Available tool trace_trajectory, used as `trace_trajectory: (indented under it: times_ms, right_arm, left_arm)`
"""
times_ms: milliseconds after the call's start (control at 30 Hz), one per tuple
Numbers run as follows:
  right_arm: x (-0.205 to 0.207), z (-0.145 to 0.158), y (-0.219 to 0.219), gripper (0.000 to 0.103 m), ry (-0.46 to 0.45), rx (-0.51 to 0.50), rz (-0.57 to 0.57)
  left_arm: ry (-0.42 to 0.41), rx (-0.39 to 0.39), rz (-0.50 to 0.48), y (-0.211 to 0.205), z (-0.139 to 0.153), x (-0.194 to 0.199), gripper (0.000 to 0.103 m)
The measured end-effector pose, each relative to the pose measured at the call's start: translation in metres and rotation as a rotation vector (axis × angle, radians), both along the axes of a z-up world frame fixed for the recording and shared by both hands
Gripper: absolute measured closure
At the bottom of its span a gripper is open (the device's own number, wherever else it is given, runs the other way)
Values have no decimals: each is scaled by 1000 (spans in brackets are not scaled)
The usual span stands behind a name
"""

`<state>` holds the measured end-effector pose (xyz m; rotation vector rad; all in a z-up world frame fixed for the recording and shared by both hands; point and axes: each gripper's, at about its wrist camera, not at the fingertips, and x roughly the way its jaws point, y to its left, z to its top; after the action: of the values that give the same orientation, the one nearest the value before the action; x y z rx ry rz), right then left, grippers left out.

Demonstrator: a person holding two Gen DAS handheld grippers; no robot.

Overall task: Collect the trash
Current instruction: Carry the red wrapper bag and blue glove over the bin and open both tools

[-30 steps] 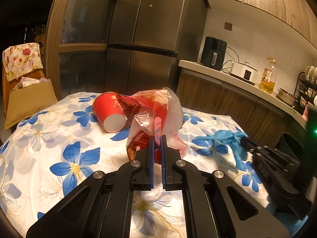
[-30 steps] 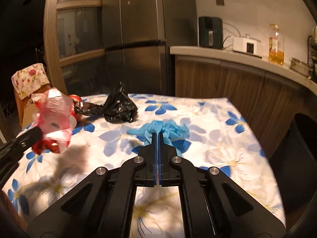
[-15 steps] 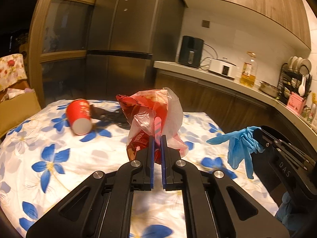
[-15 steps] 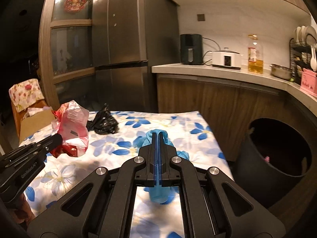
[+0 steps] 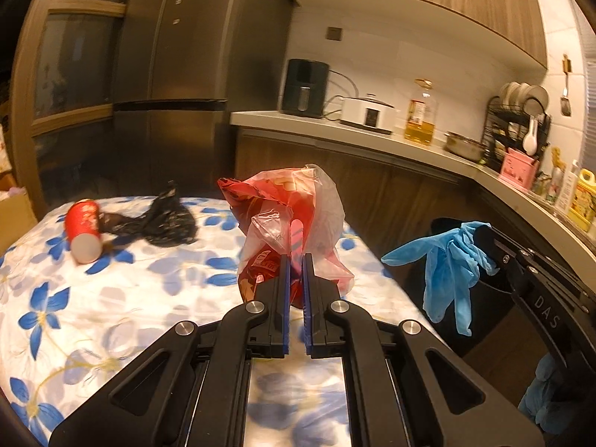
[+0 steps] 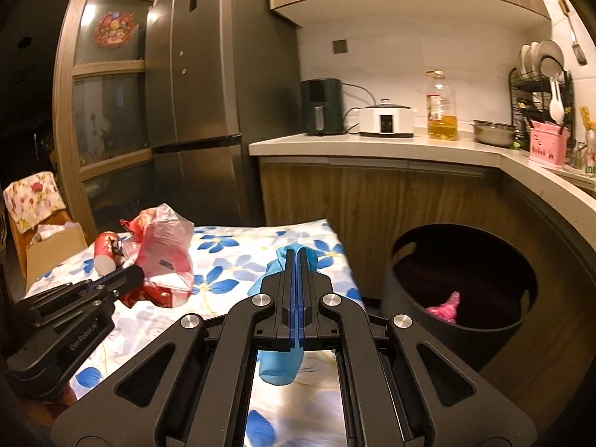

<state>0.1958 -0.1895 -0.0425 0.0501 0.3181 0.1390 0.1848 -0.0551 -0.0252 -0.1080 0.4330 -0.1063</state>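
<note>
My left gripper is shut on a crumpled red-and-clear plastic bag, held up over the flowered table. That bag and the left gripper also show at the left of the right wrist view. My right gripper is shut on blue disposable gloves, which dangle from it near the table's right edge. In the left wrist view the gloves hang from the right gripper. A black trash bin stands on the floor right of the table, with something pink inside.
A red paper cup lies on its side on the table beside a crumpled black bag. Behind stand a steel fridge and a wooden counter with appliances, an oil bottle and a dish rack. A cardboard box sits at the left.
Both grippers have swung right and risen with their loads: the gloves have left the tablecloth and now hang free, and the bin has come into view. The cup and black bag slid leftward in view.
</note>
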Motion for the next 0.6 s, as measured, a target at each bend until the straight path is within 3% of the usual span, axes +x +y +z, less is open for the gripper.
trace_trajectory:
  times_ms: [600]
  right_arm:
    - [-9, 23, -83, 102, -53, 10, -180]
  left_arm:
    - [-67, 28, -194, -95, 30, 25, 98]
